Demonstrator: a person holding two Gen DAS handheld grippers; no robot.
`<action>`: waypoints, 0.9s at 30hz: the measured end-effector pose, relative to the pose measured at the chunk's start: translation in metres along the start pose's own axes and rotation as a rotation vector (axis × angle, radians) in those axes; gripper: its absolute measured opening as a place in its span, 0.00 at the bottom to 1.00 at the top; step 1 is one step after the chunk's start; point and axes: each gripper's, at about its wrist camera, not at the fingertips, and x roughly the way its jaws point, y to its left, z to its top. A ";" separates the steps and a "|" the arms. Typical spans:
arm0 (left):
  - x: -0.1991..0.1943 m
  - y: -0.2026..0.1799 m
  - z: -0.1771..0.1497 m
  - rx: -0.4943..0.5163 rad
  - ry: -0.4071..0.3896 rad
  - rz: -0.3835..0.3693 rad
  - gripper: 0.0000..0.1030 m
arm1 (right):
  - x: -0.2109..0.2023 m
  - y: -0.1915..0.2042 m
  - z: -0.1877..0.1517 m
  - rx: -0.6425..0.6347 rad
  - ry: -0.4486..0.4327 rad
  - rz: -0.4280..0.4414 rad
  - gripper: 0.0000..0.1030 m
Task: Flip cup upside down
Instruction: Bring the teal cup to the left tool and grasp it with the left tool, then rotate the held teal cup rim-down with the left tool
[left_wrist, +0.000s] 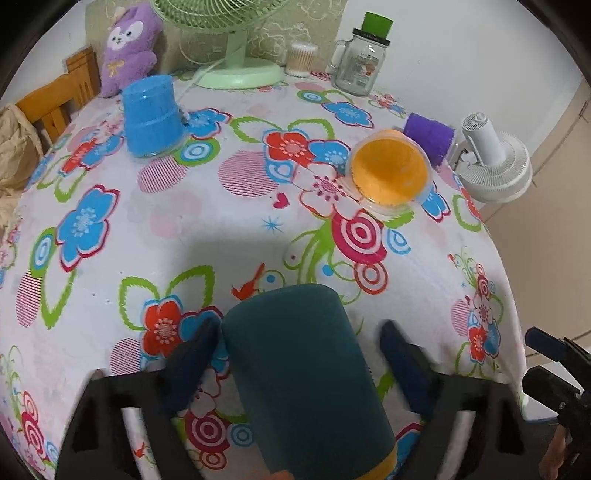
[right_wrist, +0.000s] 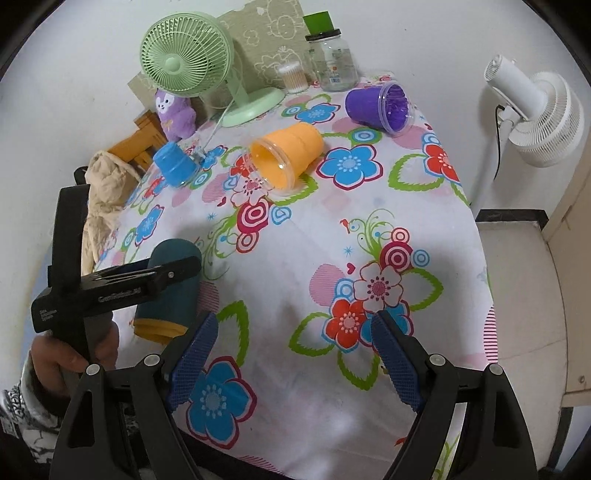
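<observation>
On floral tablecloth (right_wrist: 369, 206): four cups, two fans.

Back of table, as I see it: green desk fan (right_wrist: 186, 55), purple plush toy (right_wrist: 173, 112), cotton-swab tub (right_wrist: 293, 77), glass jar (right_wrist: 334, 64).
My right: white fan (right_wrist: 535, 118).
Cover: floral tablecloth (right_wrist: 314, 229).

Can't tell if the left gripper (left_wrist: 299, 354) pads actually touch the teal cup (left_wrist: 303, 373); its yellow rim gets chopped off at 6 o'clock. Green fan (left_wrist: 221, 22) head cropped at 12. Jar (right_wrist: 334, 62) label unreadable.
</observation>
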 end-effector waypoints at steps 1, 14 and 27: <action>0.001 0.000 0.000 0.001 0.008 -0.006 0.72 | -0.001 0.001 0.000 0.000 0.000 0.001 0.85; -0.014 0.006 -0.001 -0.003 -0.013 -0.042 0.68 | 0.000 0.008 -0.002 -0.012 0.008 0.003 0.85; -0.038 0.003 -0.002 0.020 -0.065 -0.048 0.67 | 0.000 0.025 -0.004 -0.061 0.012 0.012 0.85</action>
